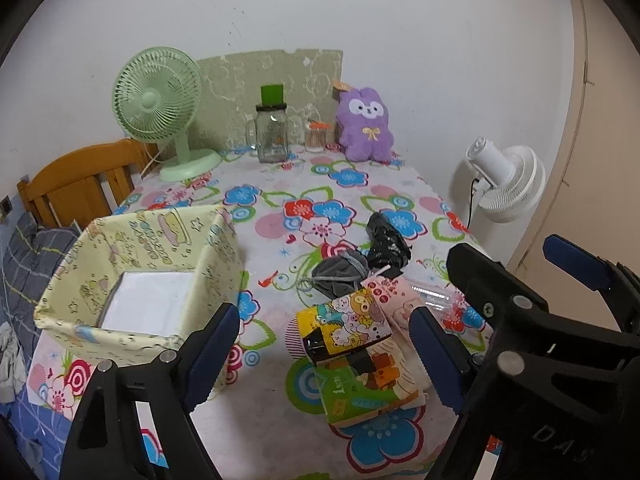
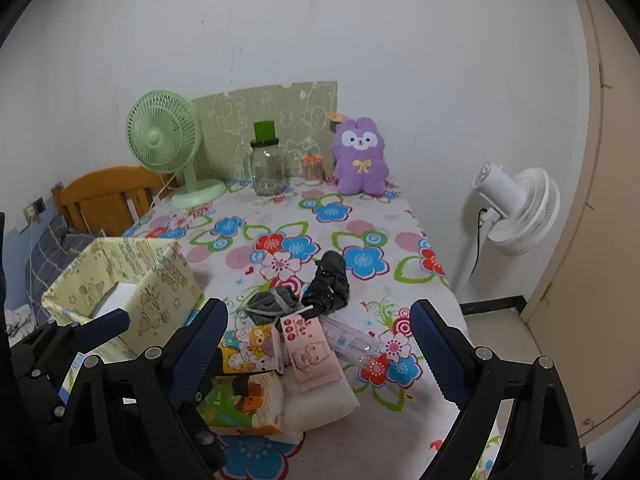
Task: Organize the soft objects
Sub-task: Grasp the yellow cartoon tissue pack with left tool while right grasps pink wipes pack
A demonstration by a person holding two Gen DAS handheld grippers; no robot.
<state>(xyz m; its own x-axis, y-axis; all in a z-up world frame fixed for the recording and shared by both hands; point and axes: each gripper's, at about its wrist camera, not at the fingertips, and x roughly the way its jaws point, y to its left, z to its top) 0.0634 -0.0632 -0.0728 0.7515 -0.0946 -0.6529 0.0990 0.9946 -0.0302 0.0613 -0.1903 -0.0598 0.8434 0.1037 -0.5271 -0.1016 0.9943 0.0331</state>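
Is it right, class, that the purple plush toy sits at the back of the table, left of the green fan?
Not quite: the purple plush toy sits at the back of the table, but right of the green fan, as the left wrist view shows.

Tissue pack (image 2: 244,400) partly behind the right tool's finger (image 2: 196,356); jar (image 1: 273,136) contents indistinct.

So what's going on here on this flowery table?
A person holds two grippers over the table, both open and empty. The left gripper and right gripper hover above a pile of tissue packs, a grey pouch and a black bag. The yellow fabric bin sits to the left, with something white inside. Nothing has been grasped yet.
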